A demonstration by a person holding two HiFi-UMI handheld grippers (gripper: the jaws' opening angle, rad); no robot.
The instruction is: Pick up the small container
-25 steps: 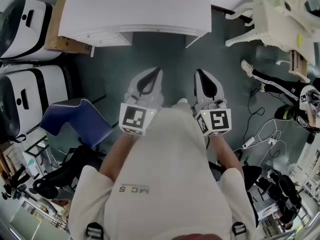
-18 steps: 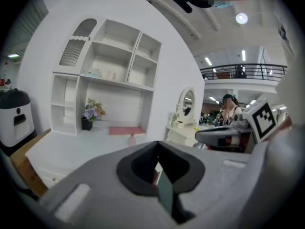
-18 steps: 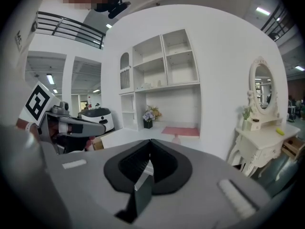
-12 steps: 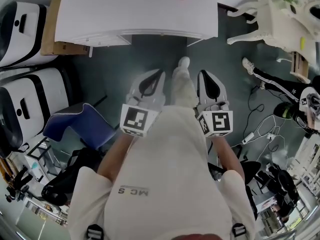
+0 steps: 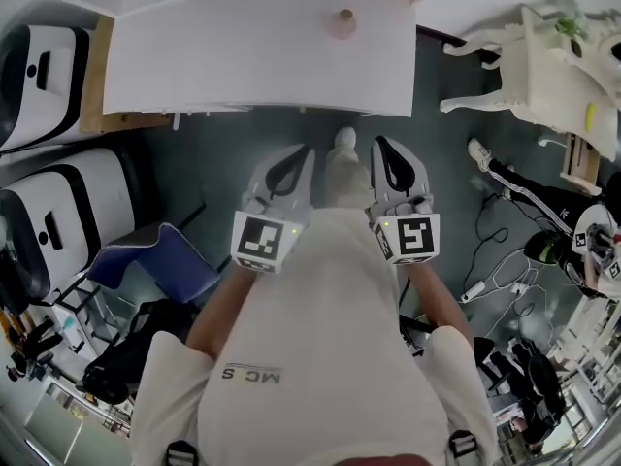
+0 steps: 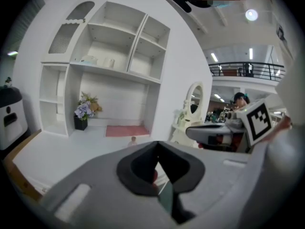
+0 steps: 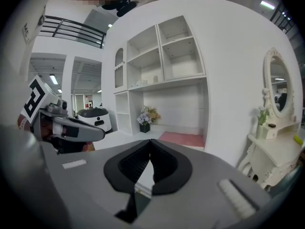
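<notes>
We hold the left gripper (image 5: 307,151) and the right gripper (image 5: 379,144) side by side in front of our body. Both point forward over the dark floor (image 5: 223,153), short of the white worktop (image 5: 194,56). In the left gripper view its jaws are pressed together at the tips, with nothing between them. The right gripper view shows the same: the dark pads meet in a point and pinch nothing.

The small container (image 5: 341,22) stands upright on the worktop ahead of us. It sits toward the back, just in front of a pink mat (image 6: 126,130), and is well apart from both grippers.

Farther left on the worktop, a pot of flowers (image 6: 82,116) stands against the back wall, beneath a white shelf unit (image 6: 109,46). A blue chair (image 5: 146,246) stands on the floor to our left. To the right of the worktop is a white vanity table with an oval mirror (image 7: 276,82).
</notes>
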